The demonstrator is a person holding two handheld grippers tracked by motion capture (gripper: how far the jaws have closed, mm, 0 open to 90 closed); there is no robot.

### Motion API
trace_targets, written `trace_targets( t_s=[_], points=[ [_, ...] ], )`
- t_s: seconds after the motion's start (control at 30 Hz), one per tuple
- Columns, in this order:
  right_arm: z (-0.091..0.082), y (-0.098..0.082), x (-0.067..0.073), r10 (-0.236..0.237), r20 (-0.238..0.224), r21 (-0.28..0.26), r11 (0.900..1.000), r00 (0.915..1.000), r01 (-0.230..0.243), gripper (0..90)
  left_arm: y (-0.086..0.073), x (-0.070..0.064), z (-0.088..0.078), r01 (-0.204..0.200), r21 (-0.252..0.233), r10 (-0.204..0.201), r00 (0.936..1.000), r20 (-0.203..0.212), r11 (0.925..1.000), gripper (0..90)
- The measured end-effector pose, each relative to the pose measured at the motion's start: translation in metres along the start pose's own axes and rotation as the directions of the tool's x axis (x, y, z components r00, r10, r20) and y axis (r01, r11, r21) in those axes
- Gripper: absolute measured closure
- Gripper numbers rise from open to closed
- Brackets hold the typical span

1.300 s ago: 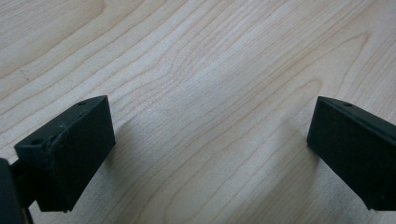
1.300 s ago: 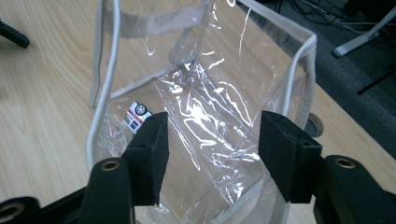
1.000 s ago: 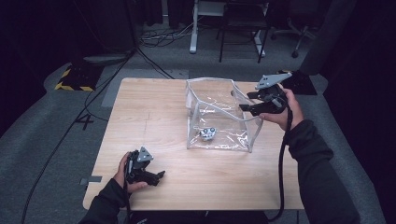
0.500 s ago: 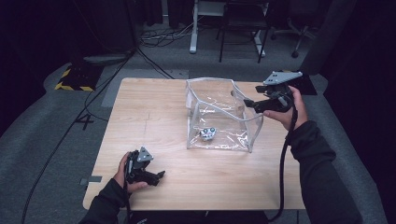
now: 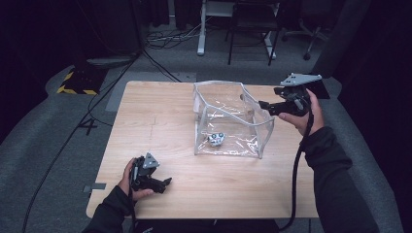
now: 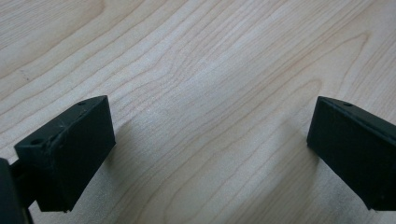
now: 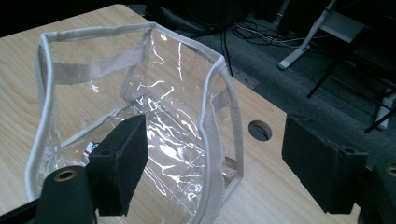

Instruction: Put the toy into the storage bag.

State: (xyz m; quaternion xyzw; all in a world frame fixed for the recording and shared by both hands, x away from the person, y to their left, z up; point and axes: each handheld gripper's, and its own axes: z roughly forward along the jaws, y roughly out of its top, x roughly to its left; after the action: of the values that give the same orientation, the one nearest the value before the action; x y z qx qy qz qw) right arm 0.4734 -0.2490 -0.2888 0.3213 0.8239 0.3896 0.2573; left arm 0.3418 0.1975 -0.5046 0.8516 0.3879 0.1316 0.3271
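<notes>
A clear plastic bag (image 5: 232, 119) with pale fabric trim stands open-topped near the middle of the wooden worktop (image 5: 160, 116), a little toward its far right. Down on the bag's floor lies a small grey-and-white object (image 5: 215, 139), too small to make out. The person's right gripper (image 5: 265, 105) is held up beside the bag's right rim, above the worktop's right edge, pointing in toward the bag. Its fingers have just been opening and now stand spread; in the right gripper view the bag's trimmed rim (image 7: 208, 116) runs up between them, with neither finger pressing on it, so nothing is pinched. That same view shows a round hole (image 7: 259, 130) in the worktop just beyond the bag's corner, and a strap (image 7: 95, 69) sewn across the far wall of the bag. The left gripper (image 5: 164, 184) sits low at the near left part of the worktop, well apart from the bag, in the person's left hand (image 5: 130, 180). Its fingers (image 6: 70, 151) are spread wide over bare wood grain with nothing between them. A black cable (image 5: 294, 184) trails down from the right gripper along the person's dark sleeve.
</notes>
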Motion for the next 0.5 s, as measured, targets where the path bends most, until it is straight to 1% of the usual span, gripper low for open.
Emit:
trace_targets(
  t_s=[0.03, 0.13, 0.17, 0.3, 0.5],
  points=[
    [0.0, -0.001, -0.001, -0.001, 0.006, 0.007, 1.0, 1.0, 0.001, 23.7, 0.0, 0.0, 0.0, 0.001, 0.001, -0.001, 1.0, 0.0, 1.0, 1.1],
    [-0.002, -0.002, -0.002, 0.014, 0.016, 0.0, 1.0, 0.9998, -0.014, 24.0, 0.0, 0.0, 0.0, 0.0, 0.0, 0.0, 1.0, 0.0, 1.0, 1.1],
    [-0.002, -0.003, -0.003, 0.008, 0.017, -0.001, 1.0, 0.9998, -0.008, 24.0, 0.0, 0.0, 0.0, 0.001, 0.001, -0.001, 1.0, 0.0, 1.0, 1.1],
    [-0.004, -0.006, -0.006, 0.017, 0.031, 0.003, 1.0, 0.9994, -0.017, 24.0, 0.0, 0.0, 0.0, 0.001, 0.001, -0.001, 1.0, 0.0, 1.0, 1.1],
    [-0.007, -0.011, -0.012, 0.029, 0.041, 0.0, 1.0, 0.9988, -0.029, 24.1, 0.0, 0.0, 0.0, 0.002, 0.002, -0.002, 1.0, 0.0, 1.0, 1.1]
  ],
)
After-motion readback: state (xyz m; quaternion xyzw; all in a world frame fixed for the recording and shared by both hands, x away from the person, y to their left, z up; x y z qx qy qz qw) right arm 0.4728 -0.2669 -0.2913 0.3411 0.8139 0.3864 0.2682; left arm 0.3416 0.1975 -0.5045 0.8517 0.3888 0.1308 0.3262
